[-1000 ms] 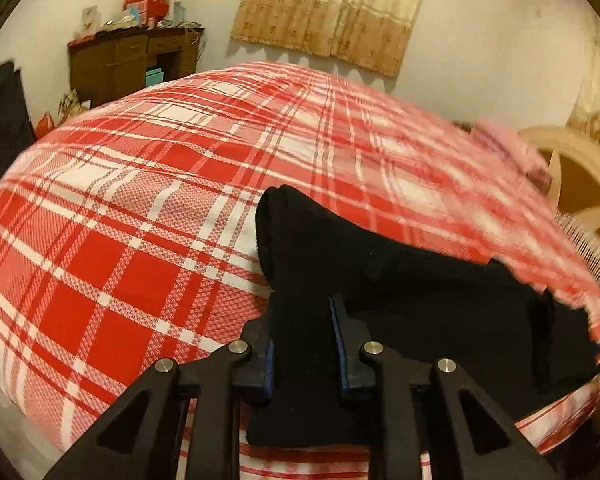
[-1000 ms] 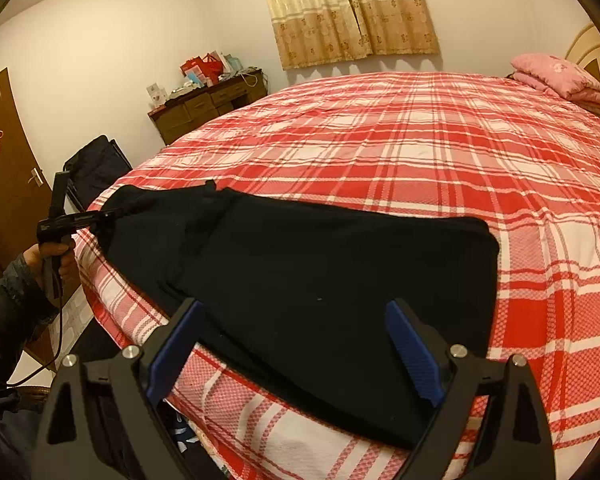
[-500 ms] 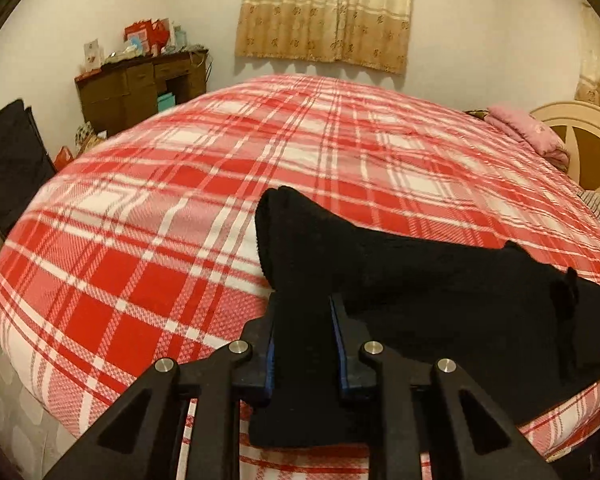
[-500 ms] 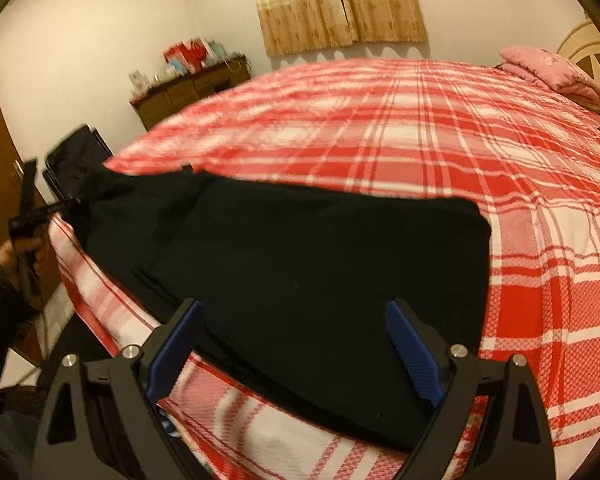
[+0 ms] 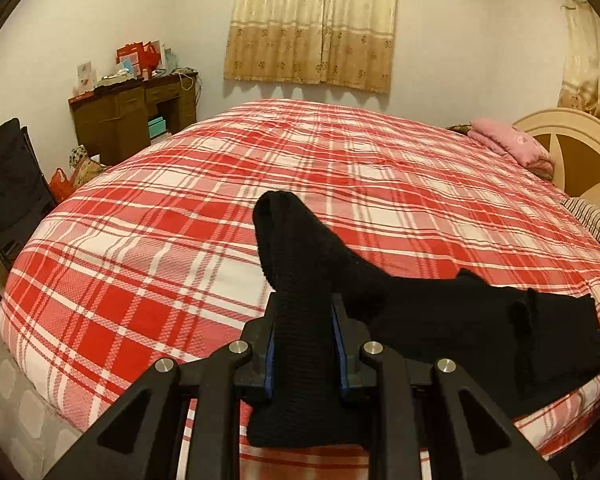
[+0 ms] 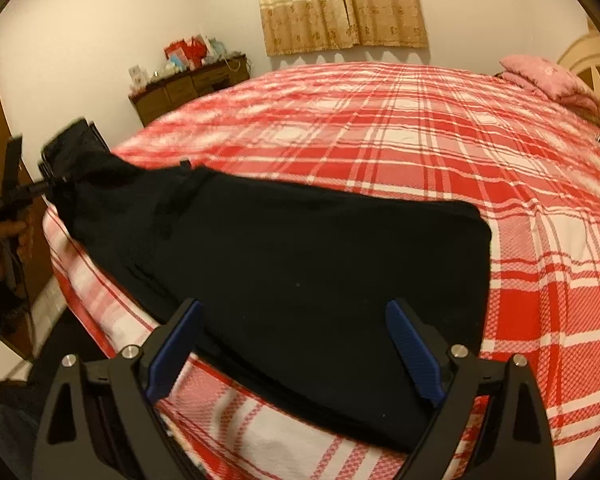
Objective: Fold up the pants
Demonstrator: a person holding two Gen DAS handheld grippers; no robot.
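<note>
Black pants point(image 6: 300, 264) lie along the near edge of a bed with a red and white plaid cover point(image 6: 400, 132). My left gripper point(image 5: 303, 320) is shut on one end of the pants point(image 5: 300, 280), lifting it off the cover so the cloth rises in a fold. In the right wrist view that left gripper point(image 6: 56, 182) shows at the far left, held by a hand, with the pants' end raised. My right gripper point(image 6: 294, 320) stands open just above the other end of the pants, nothing between its blue pads.
A pink pillow point(image 5: 508, 144) and a cream headboard point(image 5: 580, 152) sit at the far right. A brown desk point(image 5: 128, 120) with clutter stands by the wall on the left, a black bag point(image 5: 8, 176) beside it. Curtains hang behind.
My left gripper has risen and pulled back with the pants' end, which now stands higher off the cover. The right gripper has stayed over the other end, still open.
</note>
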